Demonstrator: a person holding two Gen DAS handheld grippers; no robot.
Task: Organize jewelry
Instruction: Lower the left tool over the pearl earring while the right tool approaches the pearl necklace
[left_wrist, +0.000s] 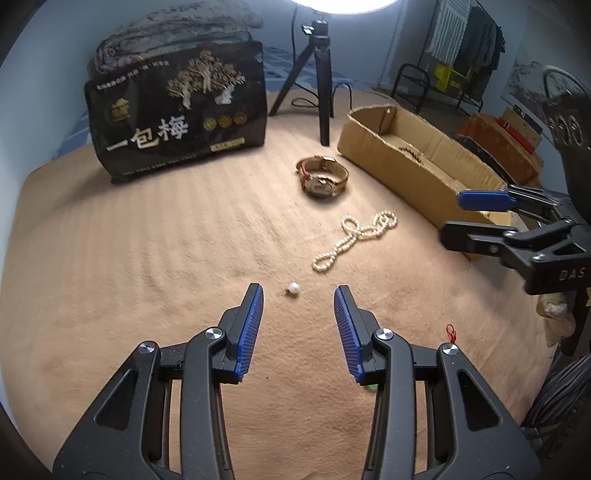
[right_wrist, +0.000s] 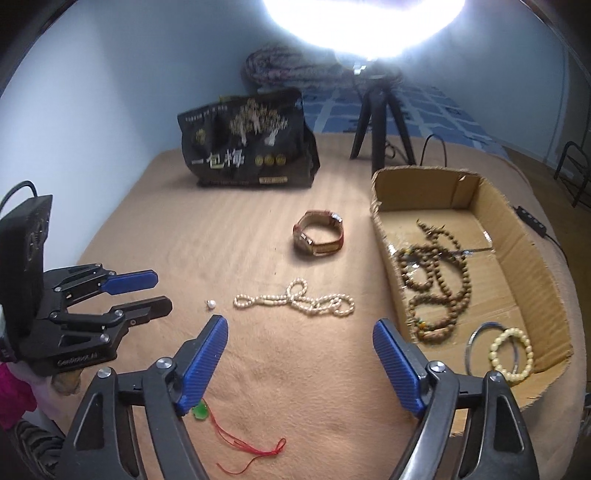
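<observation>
Jaws of the left gripper (left_wrist: 298, 293) parted, nothing between the ribbed blue pads, poised low over tan, faintly striped cloth (left_wrist: 147, 258). Just ahead of the gap, slightly nearer the left pad: a single round white pearl (left_wrist: 293, 287) with a tiny metal cap, lying loose and untouched. Further ahead and to the right: a cream bead necklace (left_wrist: 354, 240), small oval beads twisted into loops. Beyond that, a wristwatch (left_wrist: 322, 176) with tan strap buckled into a ring, dial tilted. Far left of the jaws: a glossy black pouch (left_wrist: 177, 110) printed with pale trees and lettering, standing upright.

Jaws of the right gripper (right_wrist: 299, 332) spread wide, likewise empty. Under the left finger: a green pendant (right_wrist: 200, 410) on thin red cord, partly hidden. Ahead, between the fingers: the same necklace, stretched sideways. Right of the right finger: an open cardboard box (right_wrist: 517, 236) with ragged edges, holding brown wooden bead strings (right_wrist: 439, 280), a thin metal bangle (right_wrist: 472, 343) and a pale yellow bead bracelet (right_wrist: 511, 356). Behind the box: a black tripod (right_wrist: 376, 125).
</observation>
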